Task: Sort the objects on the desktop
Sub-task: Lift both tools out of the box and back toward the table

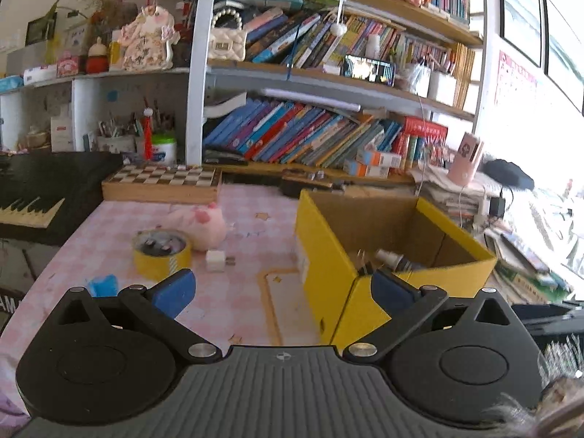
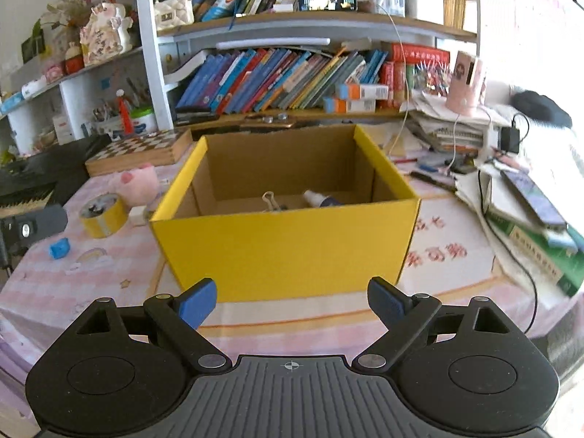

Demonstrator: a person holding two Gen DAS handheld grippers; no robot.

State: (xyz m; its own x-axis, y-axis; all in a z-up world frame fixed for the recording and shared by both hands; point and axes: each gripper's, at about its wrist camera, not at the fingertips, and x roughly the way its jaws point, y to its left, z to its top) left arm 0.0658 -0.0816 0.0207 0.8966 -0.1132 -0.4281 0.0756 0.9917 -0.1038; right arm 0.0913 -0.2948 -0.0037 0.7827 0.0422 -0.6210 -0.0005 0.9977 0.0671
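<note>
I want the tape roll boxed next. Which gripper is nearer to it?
Left. The left gripper hangs open just short of the tape roll; the right gripper faces the yellow box, with the roll far off to its left.

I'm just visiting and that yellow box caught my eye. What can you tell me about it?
The yellow box looks like cardboard, yellow outside and plain brown inside. It stands upright and open-topped on the pink checked tablecloth. Inside, on its floor, lie a small bottle and a binder clip. Neither claw touches it.

Open yellow box (image 2: 284, 248) holding bottle (image 2: 321, 199) and perhaps a clip (image 2: 272, 200), tape roll (image 2: 104, 215), blue eraser (image 2: 59, 247) left
</note>
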